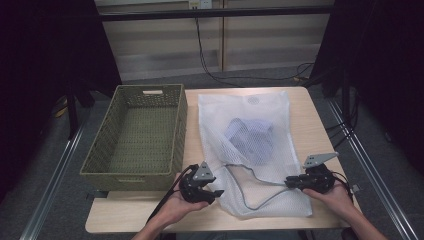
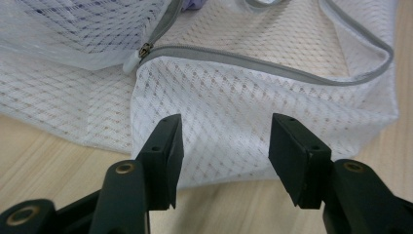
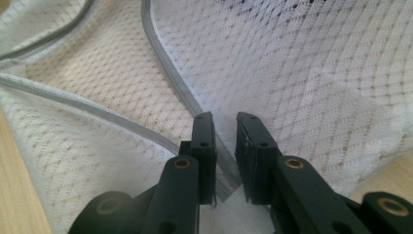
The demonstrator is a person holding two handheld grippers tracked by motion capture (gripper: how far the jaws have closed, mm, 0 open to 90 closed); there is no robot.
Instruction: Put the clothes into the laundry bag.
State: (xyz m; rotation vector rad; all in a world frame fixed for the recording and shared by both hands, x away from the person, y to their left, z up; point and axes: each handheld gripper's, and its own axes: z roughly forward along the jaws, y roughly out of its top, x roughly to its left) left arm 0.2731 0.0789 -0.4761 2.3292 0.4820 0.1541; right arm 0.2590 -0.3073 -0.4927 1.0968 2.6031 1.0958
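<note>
A white mesh laundry bag (image 1: 235, 112) lies flat on the wooden table (image 1: 315, 125), with a lavender garment (image 1: 248, 140) inside it. Its grey zipper (image 1: 250, 175) is undone along the near end. My left gripper (image 1: 212, 192) sits at the bag's near left corner. In the left gripper view it (image 2: 224, 141) is open, the jaws wide over a mesh flap, and the zipper slider (image 2: 144, 48) lies beyond them. My right gripper (image 1: 289, 182) is at the bag's near right edge. There (image 3: 225, 141) the jaws stand narrowly apart, with the grey zipper edge (image 3: 165, 63) running between them, not pinched.
An olive woven basket (image 1: 150, 90) stands on the table's left half, beside the bag. Black cables (image 1: 210, 65) run over the floor behind the table. Metal rails (image 1: 360, 150) flank the table on both sides.
</note>
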